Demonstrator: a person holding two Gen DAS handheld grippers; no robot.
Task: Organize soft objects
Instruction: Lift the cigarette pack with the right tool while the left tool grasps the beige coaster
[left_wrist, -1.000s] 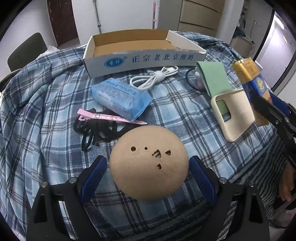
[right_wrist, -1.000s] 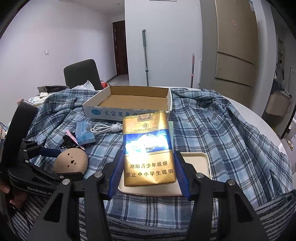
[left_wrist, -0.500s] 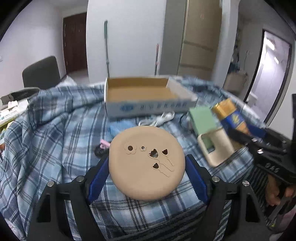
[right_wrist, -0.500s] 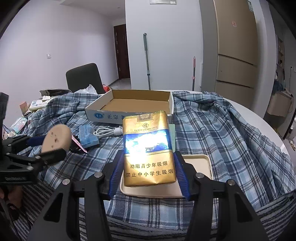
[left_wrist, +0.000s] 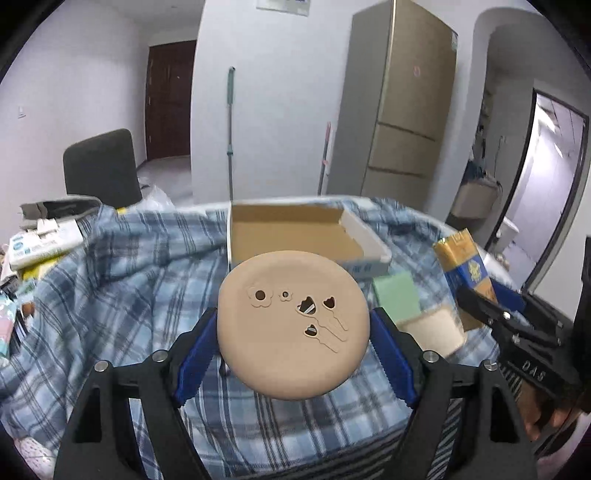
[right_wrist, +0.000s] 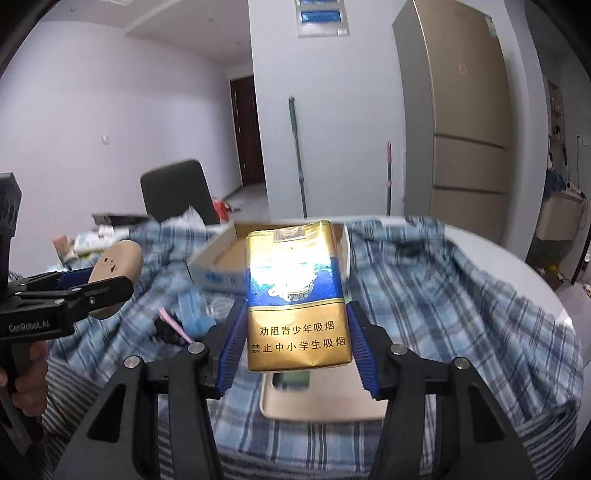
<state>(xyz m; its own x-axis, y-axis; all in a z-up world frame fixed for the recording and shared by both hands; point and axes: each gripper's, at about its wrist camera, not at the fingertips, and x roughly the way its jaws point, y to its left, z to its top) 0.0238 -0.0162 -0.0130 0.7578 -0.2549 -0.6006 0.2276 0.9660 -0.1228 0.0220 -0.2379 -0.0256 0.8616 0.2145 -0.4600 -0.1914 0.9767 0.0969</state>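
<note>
1. While the left gripper (left_wrist: 293, 334) is clamping the tan round pad (left_wrist: 293, 325) wide, above the plaid cloth (left_wrist: 110, 295), the soft disc is risking slipping before the cardboard box (left_wrist: 295, 236).
2. Right gripper (right_wrist: 295, 332) is squeezing the gold cigarette pack (right_wrist: 297, 295) half-wide over the beige tray (right_wrist: 325, 402); crushing is possible.

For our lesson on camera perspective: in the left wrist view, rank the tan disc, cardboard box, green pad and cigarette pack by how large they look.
1. Tan disc, enlarged by nearness
2. Cardboard box, partly hidden
3. Cigarette pack and green pad: too alike to rank
</note>
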